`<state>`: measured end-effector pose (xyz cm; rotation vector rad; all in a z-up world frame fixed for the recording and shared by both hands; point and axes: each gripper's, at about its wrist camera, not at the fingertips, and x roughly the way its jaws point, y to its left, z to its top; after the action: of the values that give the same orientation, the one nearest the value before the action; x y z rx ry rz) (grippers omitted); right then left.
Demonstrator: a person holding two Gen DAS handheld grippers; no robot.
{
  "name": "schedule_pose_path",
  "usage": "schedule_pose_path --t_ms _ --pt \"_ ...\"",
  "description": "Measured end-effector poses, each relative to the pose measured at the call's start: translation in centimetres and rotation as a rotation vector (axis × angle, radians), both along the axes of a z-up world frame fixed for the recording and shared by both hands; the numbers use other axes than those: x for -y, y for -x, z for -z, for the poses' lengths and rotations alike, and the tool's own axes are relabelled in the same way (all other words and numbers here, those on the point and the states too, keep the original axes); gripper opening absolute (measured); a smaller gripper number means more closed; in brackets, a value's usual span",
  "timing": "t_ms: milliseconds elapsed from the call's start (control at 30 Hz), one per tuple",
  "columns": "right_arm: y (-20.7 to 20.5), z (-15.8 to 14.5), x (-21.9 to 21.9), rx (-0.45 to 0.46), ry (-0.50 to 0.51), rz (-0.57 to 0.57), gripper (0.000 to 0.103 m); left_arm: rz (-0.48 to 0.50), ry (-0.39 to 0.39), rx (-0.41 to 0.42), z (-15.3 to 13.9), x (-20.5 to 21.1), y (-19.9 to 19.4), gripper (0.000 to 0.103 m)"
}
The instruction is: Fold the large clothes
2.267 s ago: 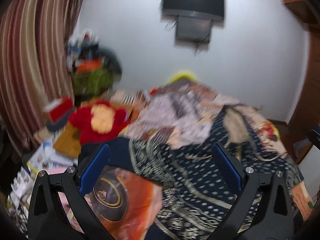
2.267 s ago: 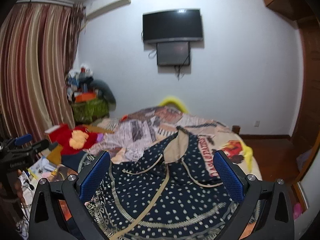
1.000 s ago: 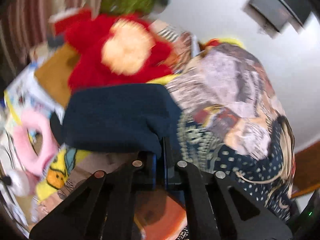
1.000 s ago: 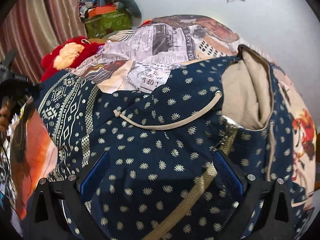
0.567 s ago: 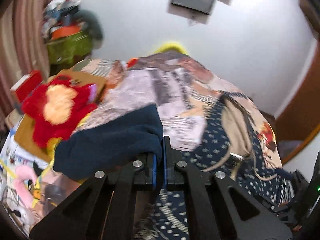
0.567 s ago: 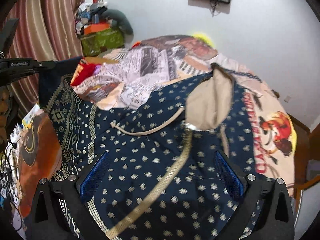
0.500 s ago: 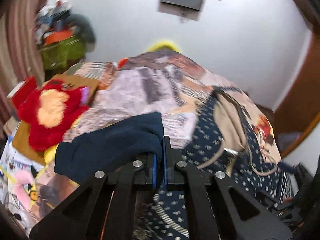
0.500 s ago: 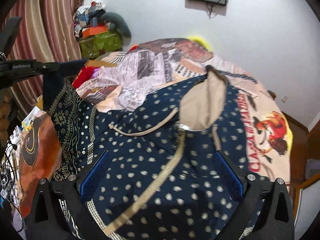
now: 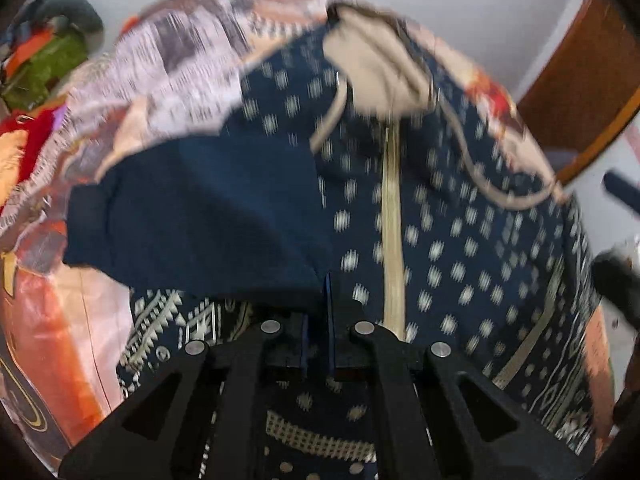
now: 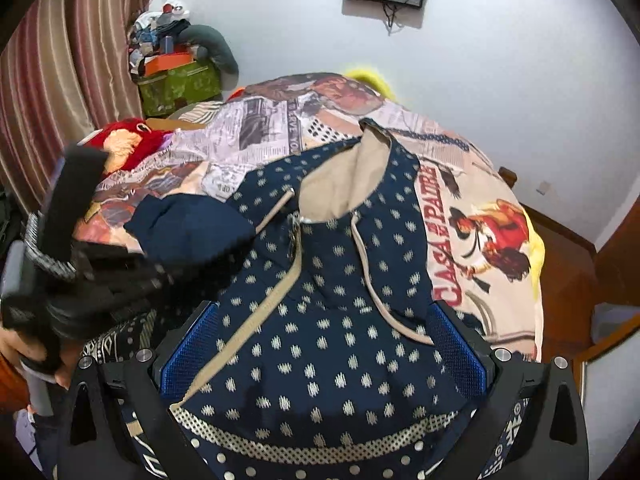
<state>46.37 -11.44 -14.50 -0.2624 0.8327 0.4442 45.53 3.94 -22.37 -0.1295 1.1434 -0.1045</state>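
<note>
Sleeve of the navy hoodie, pinched in the closed left gripper, is now swinging in over the hoodie's zipper, starting the fold; right gripper is hovering open, holding nothing.

A bed covered by a printed sheet of newspaper and poster motifs carries a navy dotted hooded garment spread flat, hood toward the wall. A red plush toy lies at the sheet's left edge.
</note>
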Motion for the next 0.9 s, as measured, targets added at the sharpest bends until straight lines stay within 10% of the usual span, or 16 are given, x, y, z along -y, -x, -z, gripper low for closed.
schedule_pose_path --t_ms 333,900 --pt "0.8 -0.9 -3.3 -0.003 -0.021 -0.057 0.103 -0.127 0.028 0.133 -5.9 -8.8 5.1 0.049" --pt "-0.6 8.0 -24.8 -0.165 0.051 -0.281 0.102 -0.412 -0.106 0.190 -4.6 -27.6 12.6 0.051"
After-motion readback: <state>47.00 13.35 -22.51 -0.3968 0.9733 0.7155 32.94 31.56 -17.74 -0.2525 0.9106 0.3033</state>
